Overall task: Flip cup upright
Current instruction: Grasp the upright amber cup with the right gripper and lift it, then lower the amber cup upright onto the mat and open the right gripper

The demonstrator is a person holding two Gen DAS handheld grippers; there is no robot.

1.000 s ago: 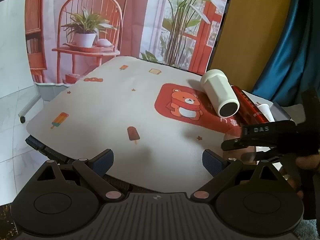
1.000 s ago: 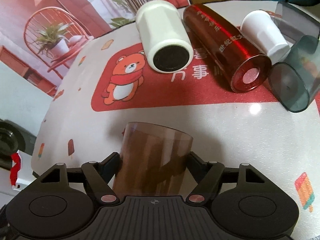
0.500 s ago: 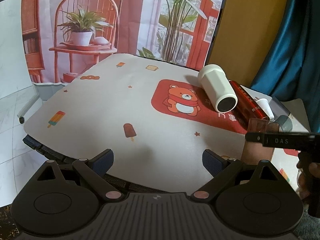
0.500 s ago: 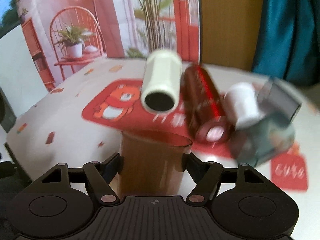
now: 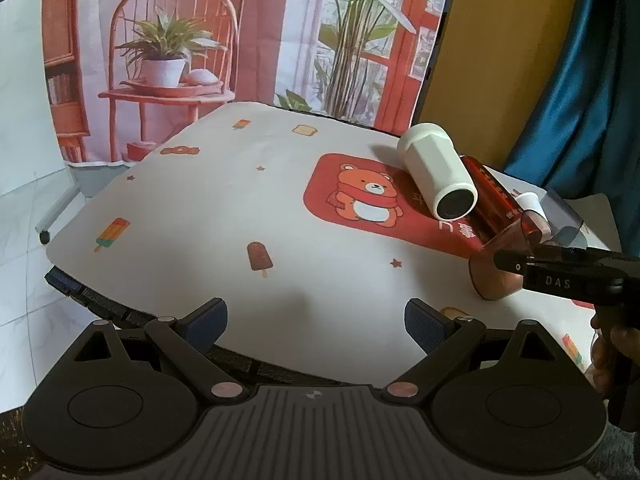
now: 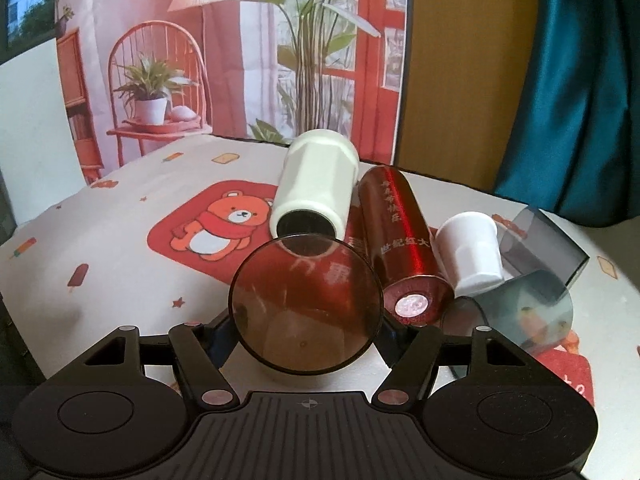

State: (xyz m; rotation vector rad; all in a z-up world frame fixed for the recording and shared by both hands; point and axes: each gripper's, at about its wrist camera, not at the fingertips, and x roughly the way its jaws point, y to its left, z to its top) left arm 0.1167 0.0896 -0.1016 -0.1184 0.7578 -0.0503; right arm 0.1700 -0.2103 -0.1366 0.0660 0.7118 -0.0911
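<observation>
Between the right claw [image 6: 306, 330] pads, the translucent brown plastic cup [image 6: 306, 304] has just tipped mid-flip, mouth towards the camera, base low near the worktop [image 5: 280, 208]; the left claw [image 5: 316, 320] waits spread.

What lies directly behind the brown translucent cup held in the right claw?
Behind the brown translucent plastic cup lie a cream faceted cup and a shiny red metal cylinder, both on their sides. The cream cup's lower rim is covered; the bear-print tablecloth shows tinted through it.
</observation>
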